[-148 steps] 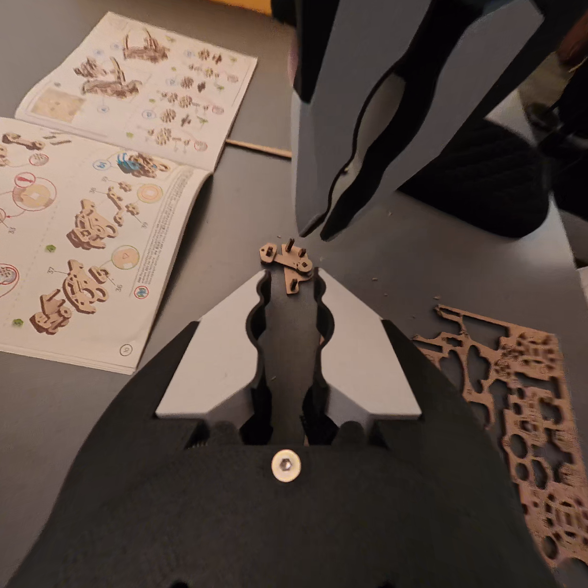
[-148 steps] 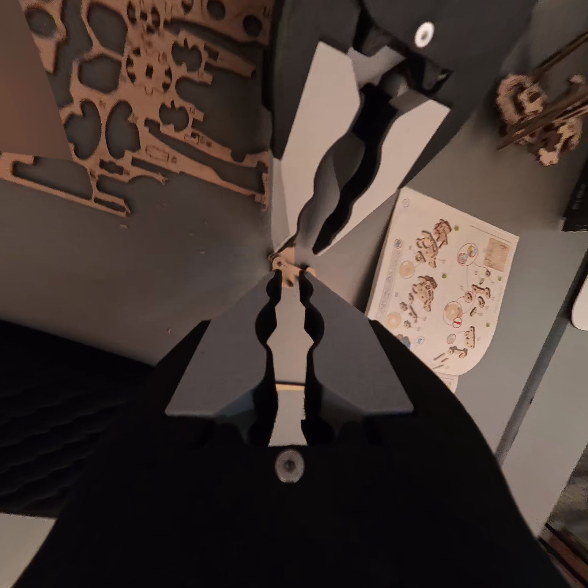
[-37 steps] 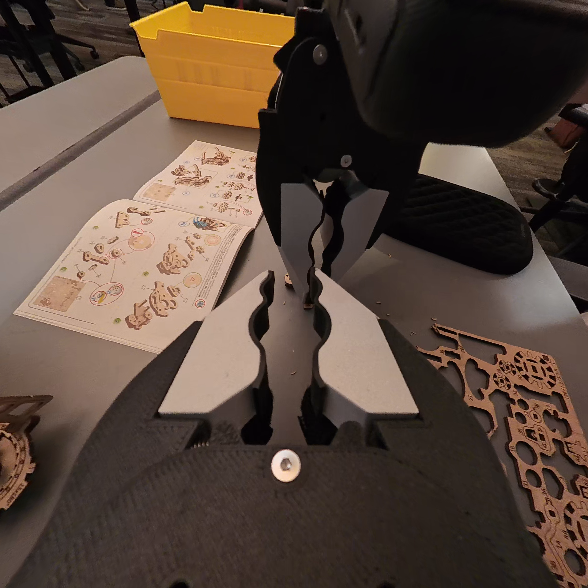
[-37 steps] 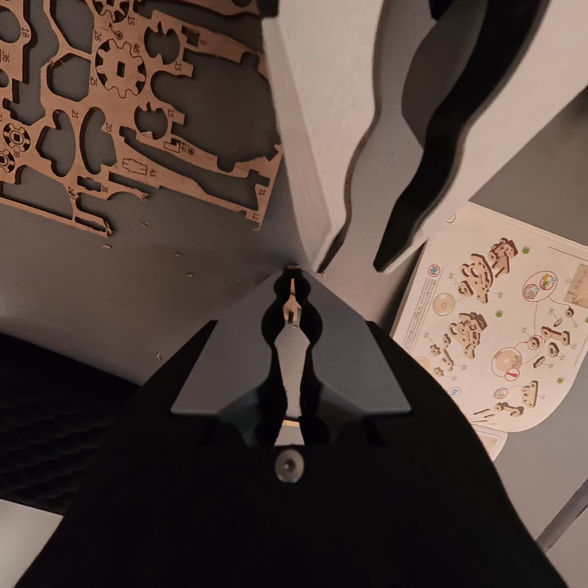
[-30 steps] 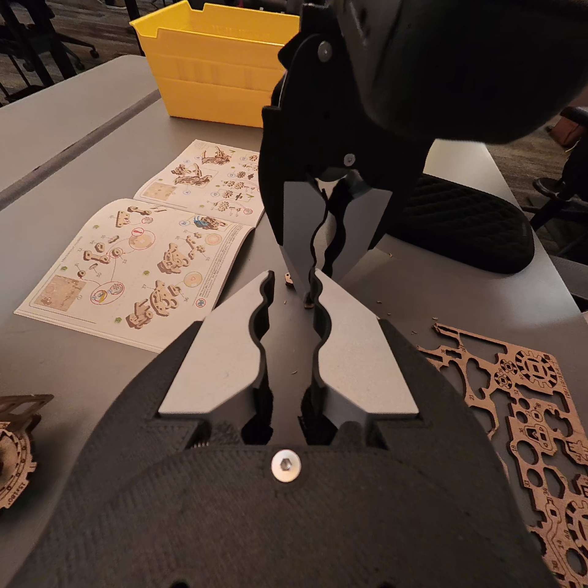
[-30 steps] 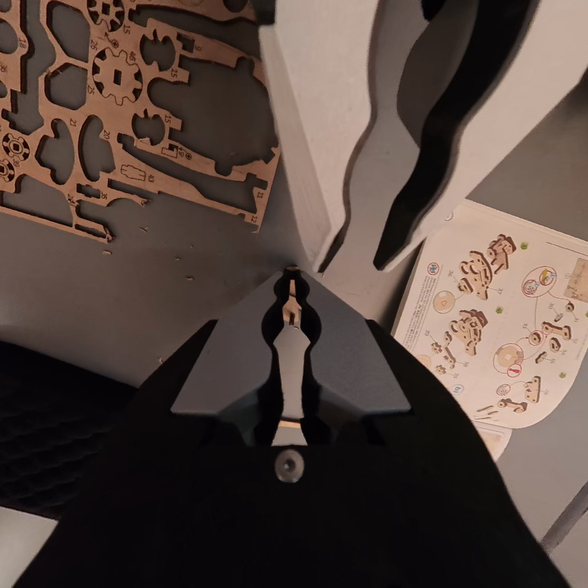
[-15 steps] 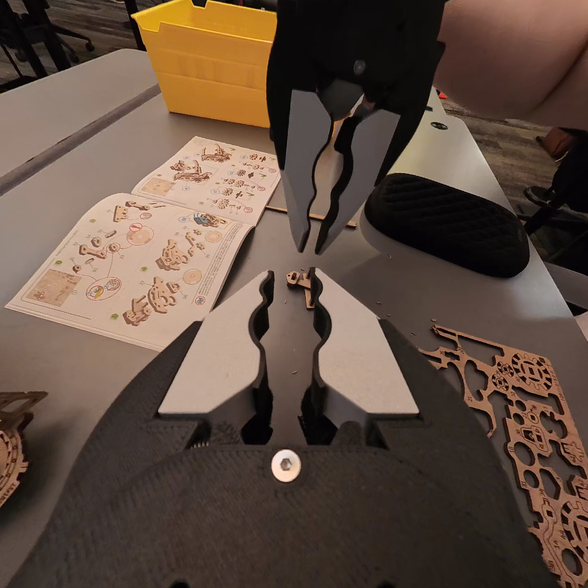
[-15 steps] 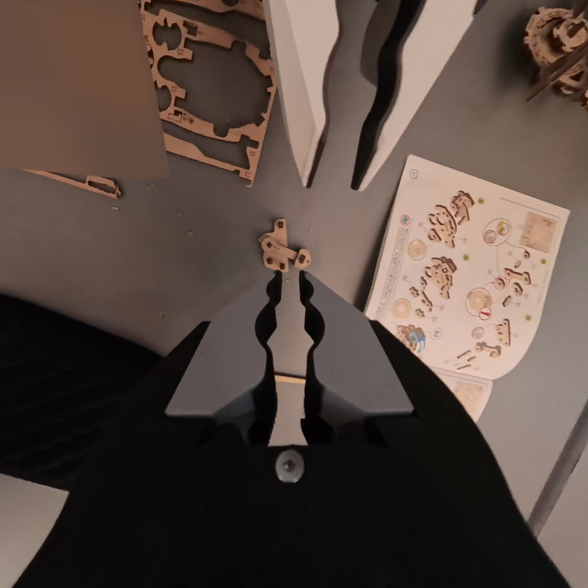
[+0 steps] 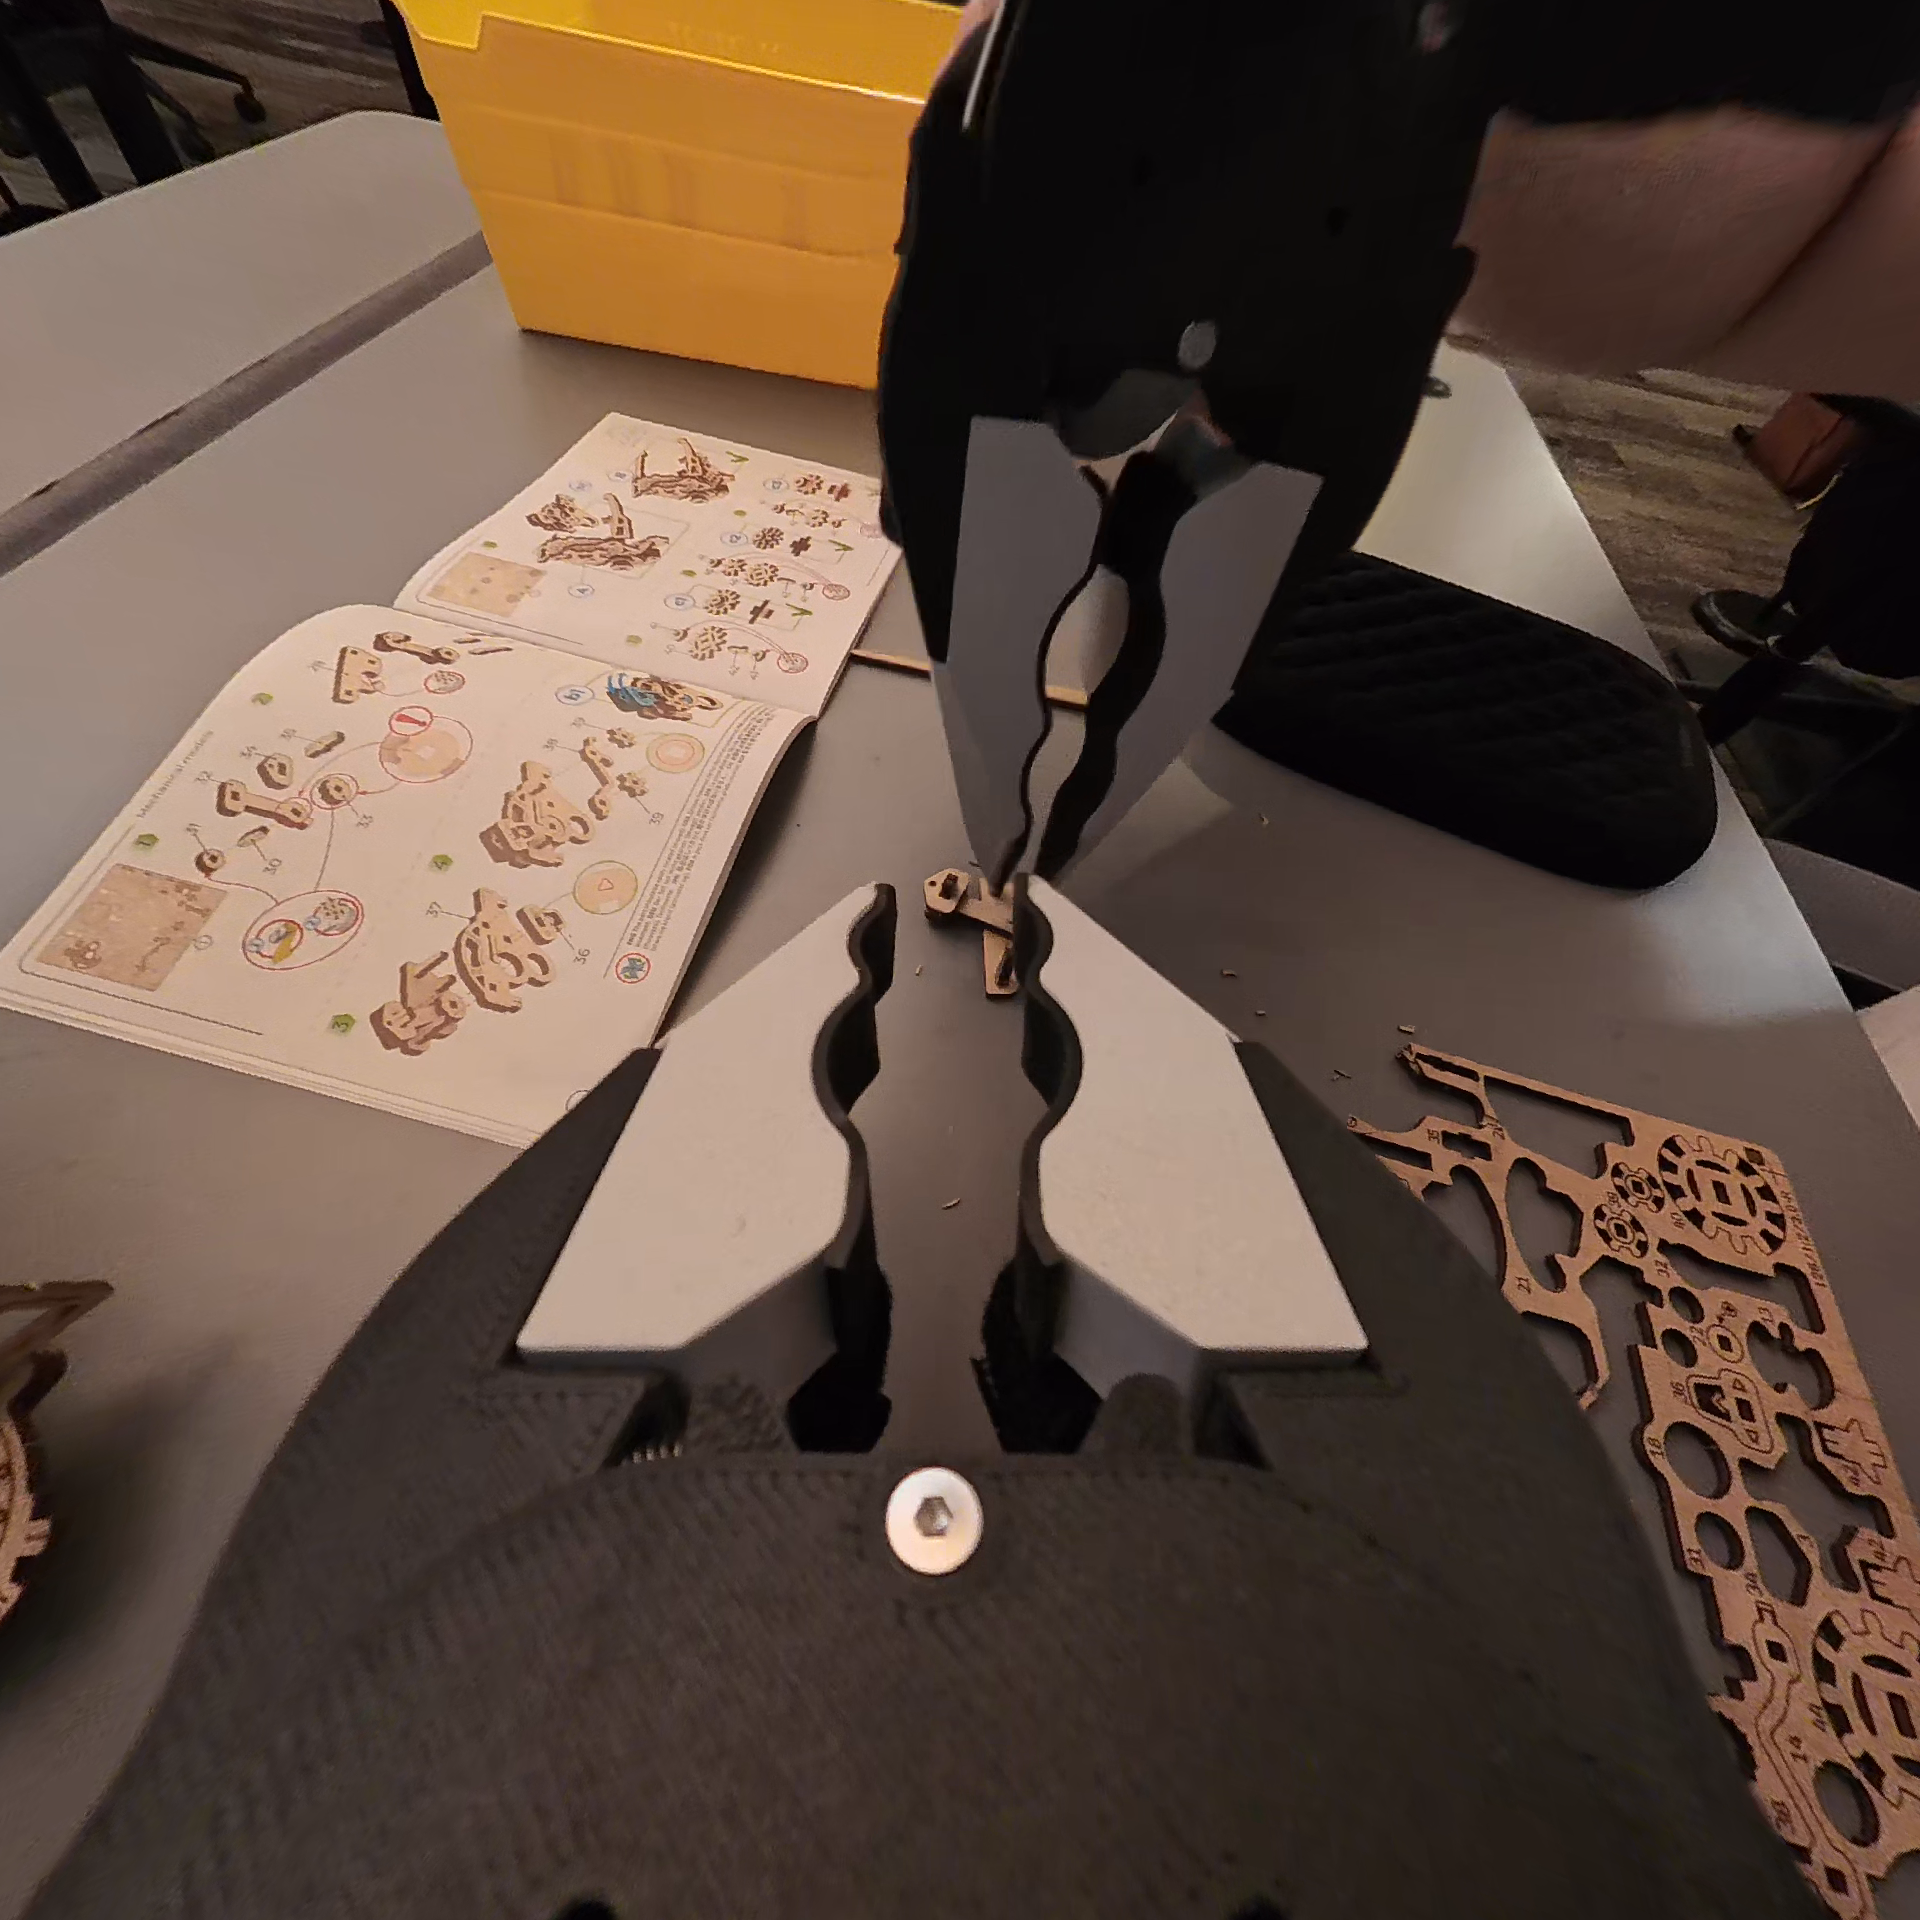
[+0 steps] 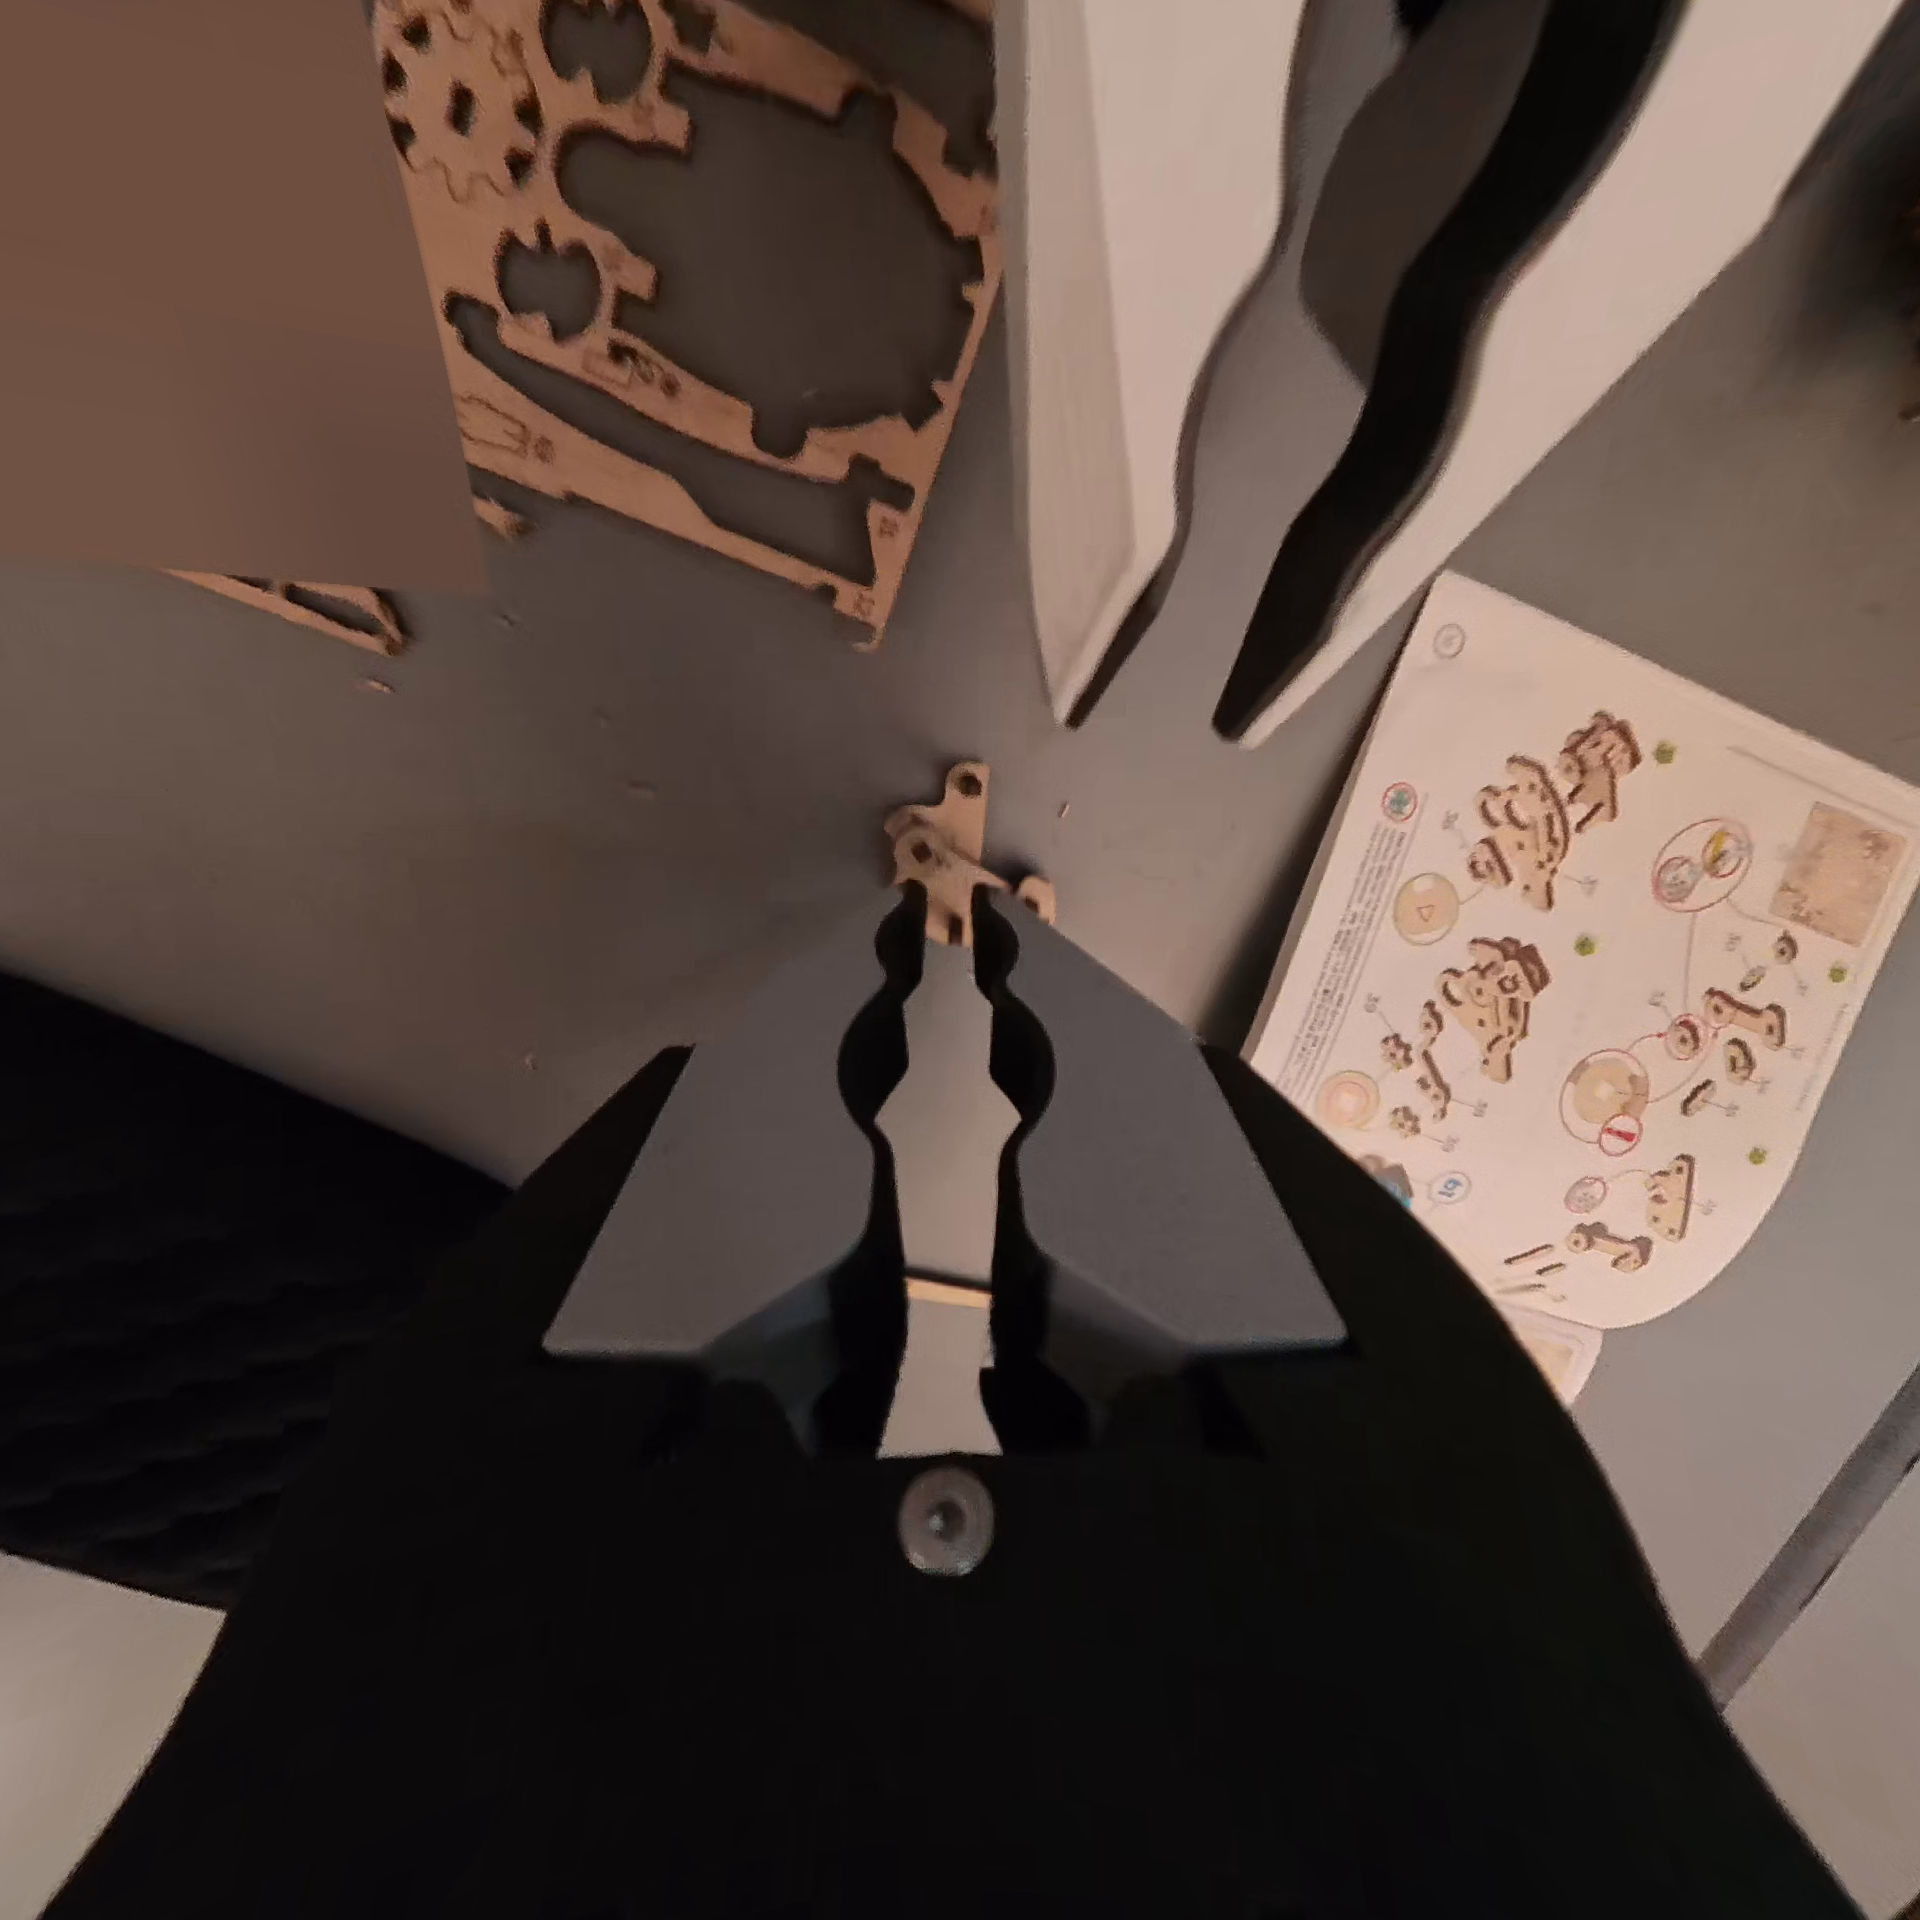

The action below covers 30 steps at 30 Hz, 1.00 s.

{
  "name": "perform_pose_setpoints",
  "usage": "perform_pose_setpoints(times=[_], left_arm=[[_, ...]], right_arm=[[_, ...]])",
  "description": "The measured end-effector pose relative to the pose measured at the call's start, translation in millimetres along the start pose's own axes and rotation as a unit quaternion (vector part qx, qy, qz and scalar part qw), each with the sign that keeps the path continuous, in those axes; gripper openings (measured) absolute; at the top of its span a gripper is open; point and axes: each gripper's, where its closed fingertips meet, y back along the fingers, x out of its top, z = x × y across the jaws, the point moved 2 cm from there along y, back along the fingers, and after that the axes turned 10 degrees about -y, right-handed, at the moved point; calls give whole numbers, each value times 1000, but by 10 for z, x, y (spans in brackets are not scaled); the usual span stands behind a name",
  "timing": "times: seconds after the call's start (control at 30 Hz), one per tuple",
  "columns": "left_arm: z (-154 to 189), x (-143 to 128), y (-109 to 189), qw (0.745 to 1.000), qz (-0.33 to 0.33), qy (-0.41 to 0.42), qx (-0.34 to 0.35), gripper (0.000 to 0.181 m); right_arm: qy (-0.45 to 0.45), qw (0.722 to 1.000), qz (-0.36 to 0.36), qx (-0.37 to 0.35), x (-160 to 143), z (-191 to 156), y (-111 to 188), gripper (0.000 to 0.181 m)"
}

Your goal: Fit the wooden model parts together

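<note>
A small flat wooden part (image 9: 966, 912) with upright tabs lies on the grey table (image 9: 1351, 935). My left gripper (image 9: 954, 902) is open and empty, low over the table, with its right fingertip beside the part. My right gripper (image 9: 1018, 871) comes down from above, its tips pinching the part's near edge. In the right wrist view the right gripper (image 10: 948, 902) has narrow jaws with the wooden part (image 10: 935, 847) filling the gap between its tips. The left gripper (image 10: 1153, 717) shows beyond it, open.
An open instruction booklet (image 9: 436, 821) lies to the left, with a yellow bin (image 9: 675, 177) behind it. A laser-cut wooden sheet (image 9: 1714, 1351) lies to the right. A black cushion (image 9: 1455, 727) sits at the back right. A partly built wooden model (image 9: 21, 1455) is at the left edge.
My right gripper had lifted off open half a second ago. It has come back down onto the part with narrower jaws. My left gripper stays open in place.
</note>
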Motion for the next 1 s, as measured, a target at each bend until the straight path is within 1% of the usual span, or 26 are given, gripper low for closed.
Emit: perform_pose_setpoints(times=[0.07,0.13,0.23,0.3,0.37,0.67,0.7,0.73,0.77,0.83,0.9,1.0], left_arm=[[0,0,-5,1000,0,-1,0,20],[-3,0,-5,1000,-1,0,1,20],[-19,13,16,1000,4,0,7,20],[-31,26,31,1000,9,1,11,20],[-39,25,32,1000,9,3,11,20],[-39,15,26,1000,6,5,9,20],[-40,15,27,1000,6,5,10,20],[-43,14,29,1000,6,6,10,20],[-44,13,32,1000,7,7,10,20],[-43,14,33,1000,8,8,10,20],[-45,13,29,1000,8,9,10,20],[-42,6,18,1000,5,8,8,20]], right_arm=[[-1,1000,20,2,125,-22,35,7],[-8,1000,30,5,202,-19,2,8],[-3,1000,9,-11,164,37,-88,9],[-9,1000,10,-5,165,33,-122,7],[-10,1000,16,4,177,14,-131,1],[-7,1000,16,-13,178,20,-134,1],[-6,1000,17,-22,172,33,-129,4],[-7,999,16,-42,151,81,-106,20],[-9,999,13,-49,113,103,-61,22],[-10,999,35,-33,77,74,48,11],[-9,998,47,-34,19,95,112,11],[-15,999,30,-19,-77,88,74,11]])
